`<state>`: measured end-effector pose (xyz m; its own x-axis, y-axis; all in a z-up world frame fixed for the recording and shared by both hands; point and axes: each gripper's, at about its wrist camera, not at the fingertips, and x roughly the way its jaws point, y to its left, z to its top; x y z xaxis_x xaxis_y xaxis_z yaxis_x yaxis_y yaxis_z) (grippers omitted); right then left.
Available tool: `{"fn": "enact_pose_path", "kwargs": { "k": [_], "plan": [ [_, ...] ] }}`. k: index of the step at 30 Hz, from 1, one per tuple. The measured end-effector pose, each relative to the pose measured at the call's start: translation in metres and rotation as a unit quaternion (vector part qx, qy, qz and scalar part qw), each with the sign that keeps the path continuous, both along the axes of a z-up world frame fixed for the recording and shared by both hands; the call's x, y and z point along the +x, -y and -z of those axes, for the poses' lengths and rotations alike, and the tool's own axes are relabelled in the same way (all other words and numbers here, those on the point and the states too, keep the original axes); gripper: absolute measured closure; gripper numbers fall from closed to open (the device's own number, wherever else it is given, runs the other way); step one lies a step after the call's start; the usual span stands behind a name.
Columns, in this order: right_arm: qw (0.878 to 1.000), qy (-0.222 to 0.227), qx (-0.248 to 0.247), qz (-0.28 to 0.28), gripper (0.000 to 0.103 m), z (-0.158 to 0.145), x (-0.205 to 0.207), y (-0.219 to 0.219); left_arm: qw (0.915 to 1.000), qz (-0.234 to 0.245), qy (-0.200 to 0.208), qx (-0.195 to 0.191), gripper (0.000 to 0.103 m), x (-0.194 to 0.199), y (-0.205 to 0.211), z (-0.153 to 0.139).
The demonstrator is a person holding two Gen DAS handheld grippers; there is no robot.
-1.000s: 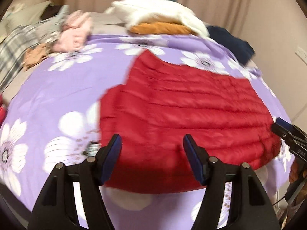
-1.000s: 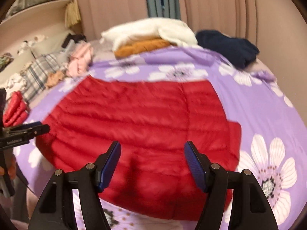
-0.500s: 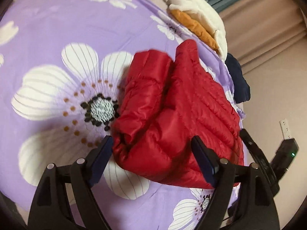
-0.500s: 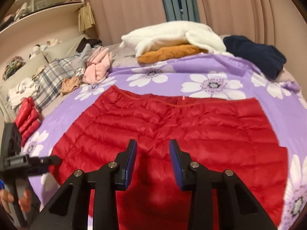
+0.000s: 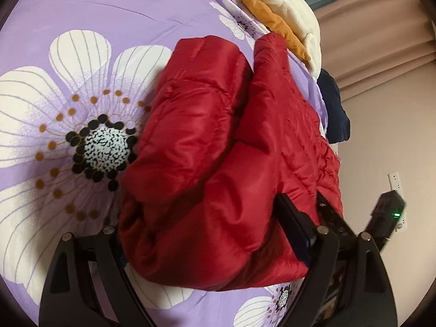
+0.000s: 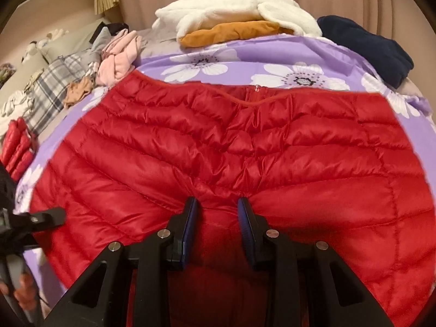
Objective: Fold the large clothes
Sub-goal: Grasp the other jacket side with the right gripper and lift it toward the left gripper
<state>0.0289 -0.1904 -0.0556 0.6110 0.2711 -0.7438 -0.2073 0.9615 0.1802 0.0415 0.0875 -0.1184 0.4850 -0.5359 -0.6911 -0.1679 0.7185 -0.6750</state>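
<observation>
L wrist view: purple floral bedspread (image 5: 114, 21) far left w/ big white flower. Red puffer jacket (image 5: 218, 163) lies on it centre, its near end bunched between the fingers of the L gripper (image 5: 207, 234). Jaws wide apart; L finger tip hidden under fabric, so can't tell if they're squeezing or just straddling. R of that, R gripper (image 5: 331, 218) seen at jacket's far edge. Top R: white fleece (image 5: 294, 5) over orange garment (image 5: 278, 30), navy garment (image 5: 333, 109) below.

R wrist view: plaid cloth (image 6: 54, 87) + pink clothes (image 6: 120, 60) at L, L gripper (image 6: 43, 215) at jacket's L edge. Jacket (image 6: 272, 147) spread flat across bedspread (image 6: 245, 62). R gripper (image 6: 218, 204) centre bottom, jaws nearly closed, pinching a fold of jacket hem. Navy garment (image 6: 376, 51) far R.
</observation>
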Motion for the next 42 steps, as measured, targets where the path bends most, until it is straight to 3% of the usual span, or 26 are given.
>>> {"fn": "enact_pose_path", "kwargs": {
  "k": [7,11,16,23,27,28,32,35,42],
  "plan": [
    [0.998,0.048,-0.026,-0.015,0.07,-0.027,-0.042,-0.001,1.0,0.0,0.0,0.006,0.016,0.001,0.0,0.002],
    [0.998,0.037,-0.049,-0.024,0.07,-0.013,-0.055,-0.005,0.9999,0.0,0.002,0.013,0.016,0.003,0.002,0.003],
    [0.998,0.012,-0.061,-0.024,0.07,0.013,-0.04,-0.011,0.9997,0.0,0.0,0.024,0.017,0.004,0.004,0.002],
    [0.999,0.0,-0.031,-0.016,0.07,0.019,-0.036,-0.008,0.999,0.002,0.009,0.044,0.043,0.006,0.012,-0.008],
    [1.0,-0.004,-0.011,-0.009,0.07,0.02,-0.037,-0.005,0.9966,0.008,0.04,0.072,0.064,0.006,0.022,-0.03],
    [1.0,-0.004,-0.007,-0.008,0.07,0.02,-0.037,-0.005,0.9952,0.011,0.053,0.081,0.065,0.006,0.025,-0.038],
    [1.0,-0.009,0.021,0.001,0.07,0.022,-0.037,0.001,0.9886,0.03,0.097,0.111,0.068,0.004,0.041,-0.065],
    [0.998,-0.016,0.054,0.01,0.07,0.024,-0.038,0.009,0.9791,0.054,0.14,0.136,0.068,0.0,0.061,-0.09],
    [0.988,-0.04,0.15,0.024,0.07,0.032,-0.033,0.032,0.9426,0.137,0.229,0.2,0.068,-0.009,0.132,-0.138]
  ]
}}
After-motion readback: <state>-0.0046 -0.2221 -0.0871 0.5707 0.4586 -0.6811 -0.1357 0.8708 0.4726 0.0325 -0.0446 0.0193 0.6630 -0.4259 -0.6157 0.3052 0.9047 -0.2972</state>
